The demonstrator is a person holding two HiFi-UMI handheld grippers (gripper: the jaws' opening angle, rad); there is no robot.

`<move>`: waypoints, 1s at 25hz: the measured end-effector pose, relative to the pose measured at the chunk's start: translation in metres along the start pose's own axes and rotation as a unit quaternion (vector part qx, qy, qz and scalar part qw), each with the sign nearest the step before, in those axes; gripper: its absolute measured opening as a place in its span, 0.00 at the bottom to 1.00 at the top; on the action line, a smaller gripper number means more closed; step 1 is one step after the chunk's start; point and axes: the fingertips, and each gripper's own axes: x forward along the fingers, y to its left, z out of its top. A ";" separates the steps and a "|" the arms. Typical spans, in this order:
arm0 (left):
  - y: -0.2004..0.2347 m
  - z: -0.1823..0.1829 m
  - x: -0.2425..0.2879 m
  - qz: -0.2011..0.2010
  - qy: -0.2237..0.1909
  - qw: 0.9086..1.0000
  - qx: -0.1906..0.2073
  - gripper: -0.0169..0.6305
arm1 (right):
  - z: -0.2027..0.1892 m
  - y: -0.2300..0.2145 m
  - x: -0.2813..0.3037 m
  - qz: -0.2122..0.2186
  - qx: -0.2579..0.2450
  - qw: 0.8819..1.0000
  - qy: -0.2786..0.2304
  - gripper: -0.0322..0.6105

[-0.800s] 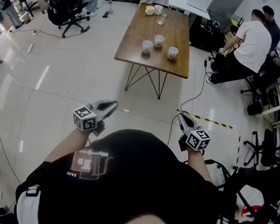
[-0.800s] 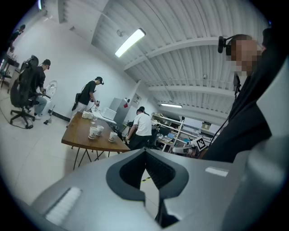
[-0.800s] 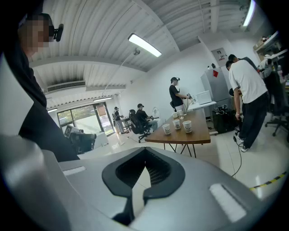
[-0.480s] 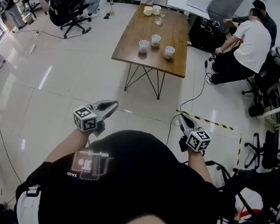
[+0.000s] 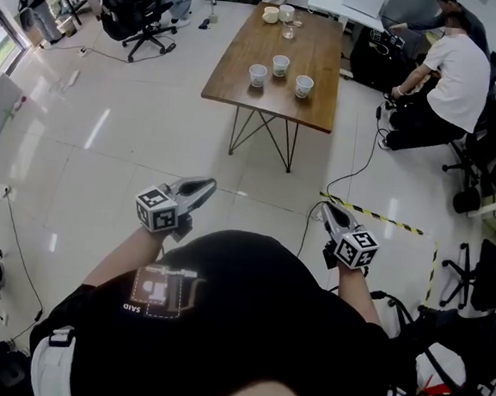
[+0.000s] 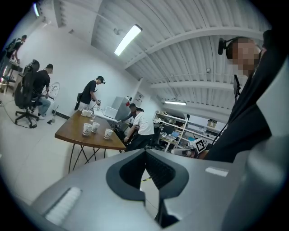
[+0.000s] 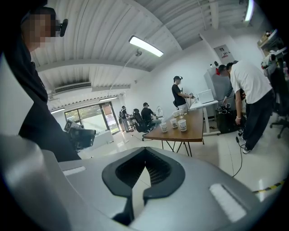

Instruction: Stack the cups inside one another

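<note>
While both claws are closed tight on nothing, three small white cups [image 5: 280,65] stand side by side, unstacked, on the brown wooden table [image 5: 239,97].
The left gripper [image 5: 204,185] and right gripper [image 5: 327,210] are held just before the person's black shirt [image 5: 246,322], well apart from that table.

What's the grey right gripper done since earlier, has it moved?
No. The right gripper keeps its tip by the left end of the yellow-and-black floor tape.

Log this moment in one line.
stage: far from table | left tongs: shut, empty | right tongs: shut, empty | cups: three apart on table, unstacked
</note>
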 end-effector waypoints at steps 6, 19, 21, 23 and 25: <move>0.012 0.007 0.000 0.000 -0.003 1.000 -0.003 0.03 | 0.003 0.000 0.014 0.004 0.001 1.000 0.006 0.07; 0.157 0.061 0.008 -0.063 -0.009 0.998 -0.006 0.03 | 0.059 0.013 0.131 -0.057 0.001 0.998 -0.006 0.07; 0.185 0.074 0.007 -0.074 0.000 0.997 0.003 0.03 | 0.068 0.014 0.153 -0.071 0.016 0.997 -0.016 0.07; 0.213 0.087 0.008 -0.083 0.012 0.996 0.008 0.03 | 0.080 0.014 0.174 -0.085 0.022 0.996 -0.021 0.07; 0.237 0.098 0.015 -0.088 0.020 0.996 0.010 0.03 | 0.091 0.013 0.193 -0.090 0.022 0.995 -0.023 0.07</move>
